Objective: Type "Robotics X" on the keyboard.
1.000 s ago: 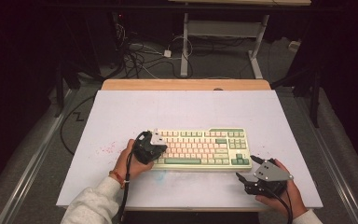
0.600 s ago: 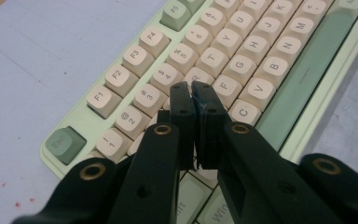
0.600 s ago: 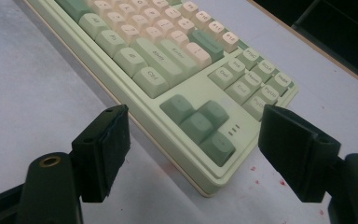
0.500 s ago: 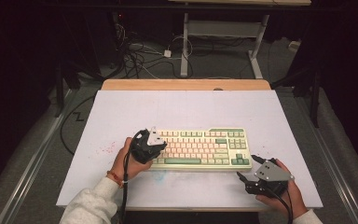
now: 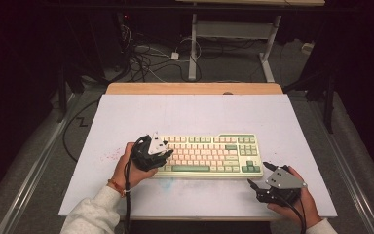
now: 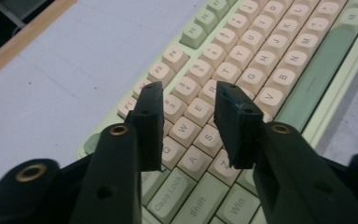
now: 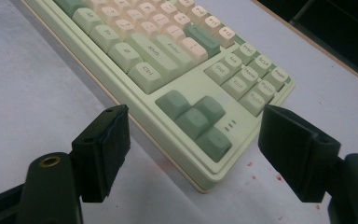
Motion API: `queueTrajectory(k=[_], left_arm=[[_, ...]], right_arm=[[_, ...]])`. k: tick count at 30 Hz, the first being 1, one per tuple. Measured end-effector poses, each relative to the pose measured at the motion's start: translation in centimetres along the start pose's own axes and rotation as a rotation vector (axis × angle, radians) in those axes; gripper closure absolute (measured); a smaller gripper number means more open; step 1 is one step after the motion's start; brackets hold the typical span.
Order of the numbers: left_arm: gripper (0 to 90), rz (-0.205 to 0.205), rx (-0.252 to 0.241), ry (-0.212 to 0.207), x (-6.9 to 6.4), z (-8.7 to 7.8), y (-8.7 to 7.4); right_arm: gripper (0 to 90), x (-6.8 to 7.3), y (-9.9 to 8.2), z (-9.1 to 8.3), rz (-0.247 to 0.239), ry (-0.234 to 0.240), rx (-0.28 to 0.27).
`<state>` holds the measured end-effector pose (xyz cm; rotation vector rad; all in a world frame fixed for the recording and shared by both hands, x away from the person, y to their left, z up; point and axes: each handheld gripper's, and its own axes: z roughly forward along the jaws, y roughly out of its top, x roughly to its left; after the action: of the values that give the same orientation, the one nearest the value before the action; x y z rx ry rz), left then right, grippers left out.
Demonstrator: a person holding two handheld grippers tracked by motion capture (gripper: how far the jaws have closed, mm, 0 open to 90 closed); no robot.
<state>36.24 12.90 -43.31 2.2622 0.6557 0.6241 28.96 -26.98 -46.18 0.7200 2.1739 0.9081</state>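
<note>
Green-and-cream plastic keyboard (image 5: 209, 155), one, near your tabletop's (image 5: 190, 114) front edge; left gripper (image 6: 191, 116) just opening, empty, over its keys; right gripper (image 7: 193, 154) wide, empty.

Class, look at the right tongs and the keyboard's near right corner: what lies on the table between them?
Only bare white table, with a few red specks; the right gripper view shows the right tongs open and short of the keyboard.

The keyboard (image 5: 209, 155) is cased in smooth pale-green plastic with a soft sheen, and its cream and green keycaps (image 6: 242, 60) are finished matt. The table (image 5: 195, 112) is covered by a matt, paper-like white sheet (red-speckled near its front edge), with bare wood left along its far edge. The left gripper (image 6: 191, 123) is made of matt black plastic with brass-coloured inserts.
</note>
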Motion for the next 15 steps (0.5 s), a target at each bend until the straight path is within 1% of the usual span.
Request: queueTrajectory(k=[2, 3, 4, 6, 7, 8, 9, 11, 13, 15], left_arm=[[49.6, 0.01, -0.019, 0.021, -0.07, -0.21, -0.02], [46.8, 0.008, -0.023, 0.031, -0.13, -0.28, -0.02], [43.2, 0.0, -0.026, 0.035, -0.18, -0.34, -0.05], [37.9, 0.003, -0.042, 0.041, -0.17, -0.46, -0.1], [34.7, -0.002, -0.044, 0.045, -0.27, -0.51, -0.15], [33.1, -0.001, -0.052, 0.05, -0.29, -0.59, -0.2], [31.8, -0.004, -0.059, 0.042, -0.28, -0.65, -0.24], [28.4, -0.013, -0.073, 0.045, -0.28, -0.75, -0.34], [25.5, -0.005, -0.078, 0.043, -0.26, -0.78, -0.45], [23.4, -0.001, -0.074, 0.05, -0.29, -0.69, -0.44]], right_arm=[[25.4, -0.04, 0.0, 0.0, 0.001, 0.0, 0.0], [25.4, -0.06, 0.0, 0.0, 0.002, 0.0, 0.0], [25.4, -0.07, -0.01, 0.01, 0.004, -0.002, 0.0], [25.6, -0.09, -0.02, 0.04, 0.009, -0.003, 0.003], [25.5, -0.1, -0.03, 0.06, 0.01, -0.004, 0.004], [25.6, -0.11, -0.04, 0.06, 0.01, -0.005, 0.005], [25.7, -0.13, -0.03, 0.03, 0.011, -0.01, 0.003], [26.0, -0.29, 0.0, -0.09, 0.022, -0.025, -0.008], [26.0, -0.47, -0.01, -0.15, 0.035, -0.029, -0.011], [26.1, -0.5, -0.07, -0.1, 0.038, -0.033, -0.008]])
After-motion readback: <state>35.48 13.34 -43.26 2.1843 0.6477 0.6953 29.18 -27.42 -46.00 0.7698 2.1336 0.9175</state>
